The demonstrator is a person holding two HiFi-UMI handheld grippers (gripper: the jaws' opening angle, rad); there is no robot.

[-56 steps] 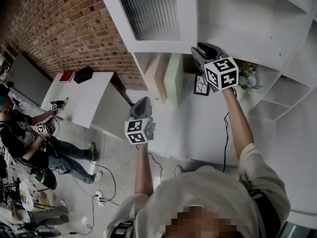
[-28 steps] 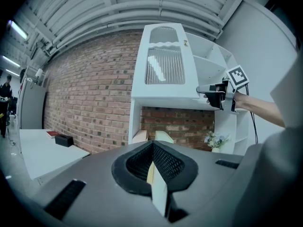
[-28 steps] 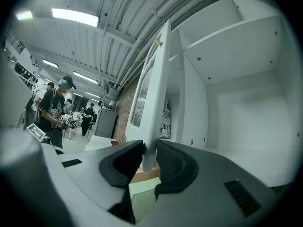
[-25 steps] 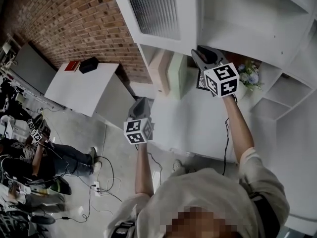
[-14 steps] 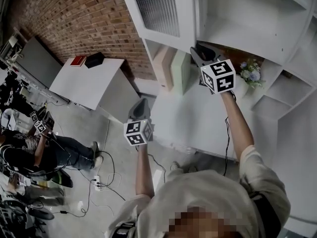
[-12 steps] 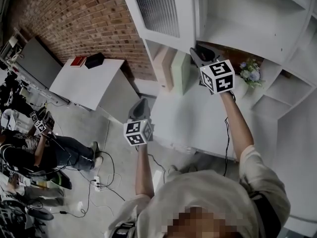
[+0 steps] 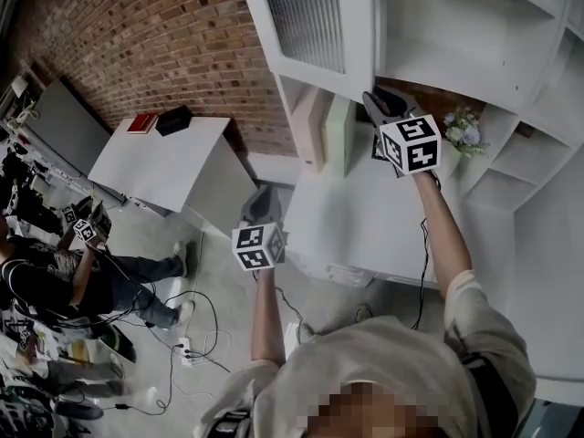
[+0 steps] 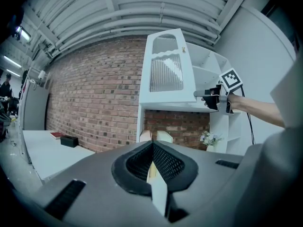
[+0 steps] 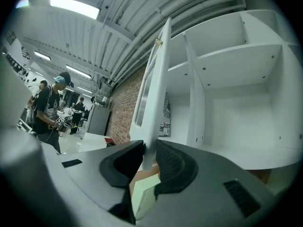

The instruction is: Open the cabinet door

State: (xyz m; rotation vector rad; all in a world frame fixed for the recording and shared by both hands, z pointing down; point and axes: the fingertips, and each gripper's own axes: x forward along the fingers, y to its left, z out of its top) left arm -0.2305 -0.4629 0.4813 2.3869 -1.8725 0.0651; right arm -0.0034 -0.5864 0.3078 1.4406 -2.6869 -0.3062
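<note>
The white cabinet door (image 7: 310,16), with a ribbed glass pane, stands swung out from the open cabinet (image 7: 456,35). My right gripper (image 7: 372,100) is raised to the door's lower corner. In the right gripper view the door's edge (image 9: 154,79) runs down between the two pads, which close on it (image 9: 149,155). My left gripper (image 7: 265,194) hangs lower and to the left, away from the cabinet, with its jaws together and nothing in them (image 8: 152,148). From the left gripper view I see the door (image 8: 165,70) and the right gripper (image 8: 208,96) at its lower edge.
Under the cabinet, a beige box (image 7: 306,126), a green box (image 7: 339,135) and a small vase of flowers (image 7: 461,135) stand on a white counter (image 7: 365,226). A white table (image 7: 164,162) with a red book and a black box is at the left, by a brick wall. People (image 7: 55,272) and floor cables are at far left.
The door, with my right gripper still on its lower corner, has swung slightly further out. My left gripper has drifted sideways. The people at the left have shifted.
</note>
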